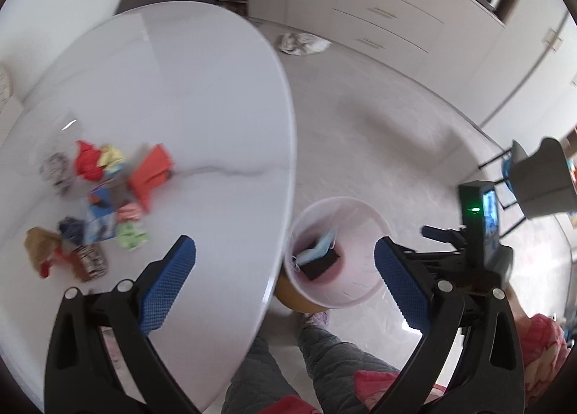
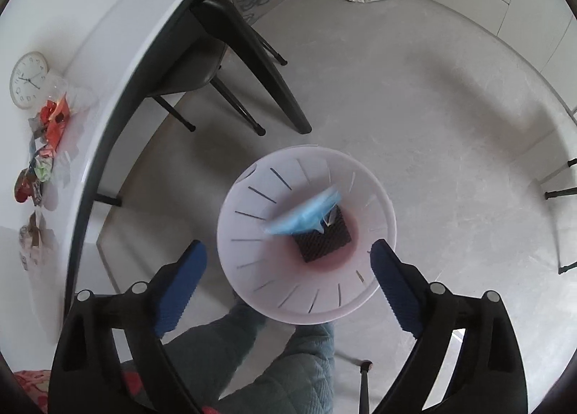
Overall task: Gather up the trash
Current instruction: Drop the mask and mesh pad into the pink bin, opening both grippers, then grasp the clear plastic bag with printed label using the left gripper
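A white slotted bin (image 1: 364,291) stands on the floor beside the white oval table (image 1: 180,89). In the right wrist view the bin (image 2: 252,233) holds a light blue face mask (image 2: 306,215) over a black textured square (image 2: 324,241). The mask (image 1: 317,248) also shows in the left wrist view. A pile of colourful wrappers and paper scraps (image 1: 104,197) lies on the table's left part. My left gripper (image 1: 285,280) is open and empty, straddling the table edge and the bin. My right gripper (image 2: 288,284) is open and empty above the bin.
A crumpled white bag (image 1: 301,42) lies on the floor by the cabinets (image 1: 389,17). A dark chair (image 2: 216,53) is tucked under the table. The person's legs (image 2: 281,360) stand just below the bin. A clear plastic bag (image 1: 61,125) lies behind the pile.
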A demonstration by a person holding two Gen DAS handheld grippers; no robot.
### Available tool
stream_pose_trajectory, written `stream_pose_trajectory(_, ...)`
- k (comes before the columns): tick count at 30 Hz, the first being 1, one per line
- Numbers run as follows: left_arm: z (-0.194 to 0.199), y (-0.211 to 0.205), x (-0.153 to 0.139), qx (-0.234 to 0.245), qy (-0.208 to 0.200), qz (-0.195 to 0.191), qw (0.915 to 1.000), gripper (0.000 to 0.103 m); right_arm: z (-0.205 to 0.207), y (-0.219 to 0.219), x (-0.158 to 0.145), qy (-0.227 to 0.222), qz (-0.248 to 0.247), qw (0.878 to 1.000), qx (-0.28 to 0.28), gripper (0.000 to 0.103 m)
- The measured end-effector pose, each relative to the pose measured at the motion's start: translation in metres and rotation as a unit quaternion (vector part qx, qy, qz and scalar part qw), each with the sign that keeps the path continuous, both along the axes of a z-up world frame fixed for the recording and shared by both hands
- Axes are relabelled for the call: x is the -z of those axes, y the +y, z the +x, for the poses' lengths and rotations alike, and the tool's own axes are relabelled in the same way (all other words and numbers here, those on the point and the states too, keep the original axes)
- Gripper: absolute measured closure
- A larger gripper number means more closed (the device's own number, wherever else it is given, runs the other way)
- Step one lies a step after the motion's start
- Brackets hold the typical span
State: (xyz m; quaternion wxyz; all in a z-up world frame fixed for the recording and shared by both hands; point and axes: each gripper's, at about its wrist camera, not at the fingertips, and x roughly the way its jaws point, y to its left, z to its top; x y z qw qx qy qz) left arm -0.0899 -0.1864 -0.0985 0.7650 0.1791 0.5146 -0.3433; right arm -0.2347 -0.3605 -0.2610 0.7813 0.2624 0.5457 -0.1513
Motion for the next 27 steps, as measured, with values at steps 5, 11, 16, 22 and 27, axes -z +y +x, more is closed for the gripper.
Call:
stream_pose_trajectory(5,0.011,0.031,-0.012,-0.037,-0.016,-0.005,0.9992,0.008,0.004,0.004,-0.032,-0.011,-0.022,1.000,0.002,0.003)
stream_pose_trajectory(11,0.024,0.068,-0.020,-0.084,-0.031,-0.010,0.9959,0.008,0.017,0.019,-0.070,-0.024,-0.042,0.999,-0.015,0.003)
stream_pose_trajectory(16,0.033,0.101,-0.023,-0.117,-0.053,-0.003,0.9918,0.008,0.041,0.040,-0.097,-0.037,-0.052,0.997,-0.049,0.003)
stream_pose_trajectory(22,0.048,0.158,-0.010,-0.161,-0.052,0.017,0.9854,0.008,0.086,0.083,-0.120,-0.059,-0.043,0.991,-0.115,0.003)
stream_pose_trajectory(27,0.063,0.205,0.023,-0.173,-0.028,0.037,0.9838,0.008,0.121,0.128,-0.115,-0.051,-0.035,0.983,-0.174,0.003)
